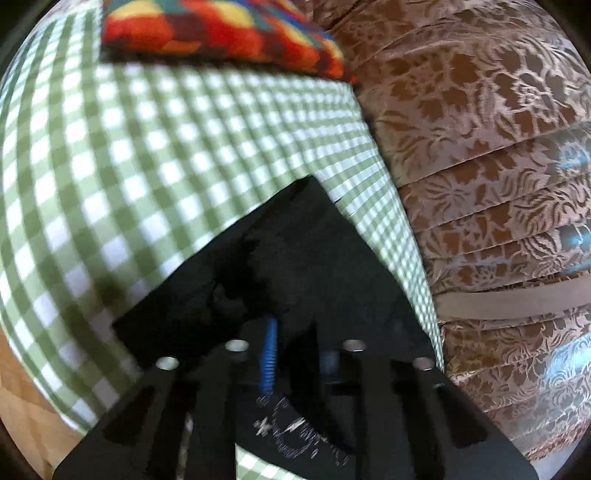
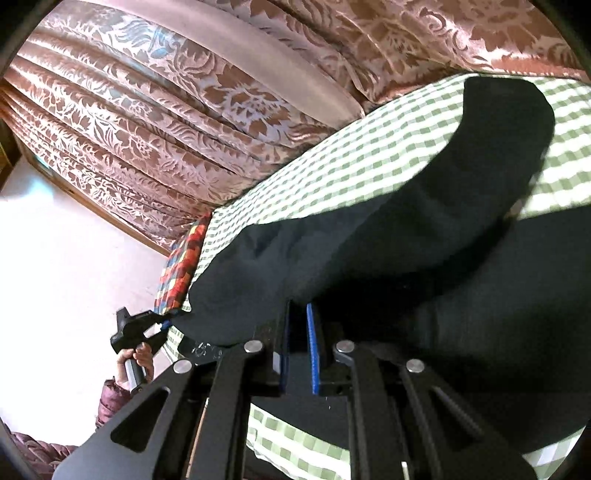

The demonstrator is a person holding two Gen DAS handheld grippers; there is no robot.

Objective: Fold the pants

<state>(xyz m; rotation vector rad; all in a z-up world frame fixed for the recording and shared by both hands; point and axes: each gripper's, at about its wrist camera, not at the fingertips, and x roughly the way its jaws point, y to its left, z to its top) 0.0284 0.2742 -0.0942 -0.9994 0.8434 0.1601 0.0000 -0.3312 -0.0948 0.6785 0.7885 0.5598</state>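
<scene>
- Pants (image 2: 369, 221) mid-fold, both ends lifted off the checkered bedsheet (image 1: 147, 155)
- Right tongs (image 2: 298, 332) and left tongs (image 1: 291, 321) pinching black fabric
- Next, probably: carry ends over, lay flat

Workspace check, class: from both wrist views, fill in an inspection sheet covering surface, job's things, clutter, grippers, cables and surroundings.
Surface: green-and-white checked cloth, lying smooth.
Job's things: black pants spread on the cloth, one edge lifted toward the grippers.
Clutter: colourful patterned cushion at the cloth's far end.
Grippers: left gripper is closed on black fabric; right gripper is closed on the pants' edge. A hand holds the left gripper's handle.
Cables: nothing seen.
Surroundings: brown floral curtain beside the cloth, white wall, wooden floor.
</scene>
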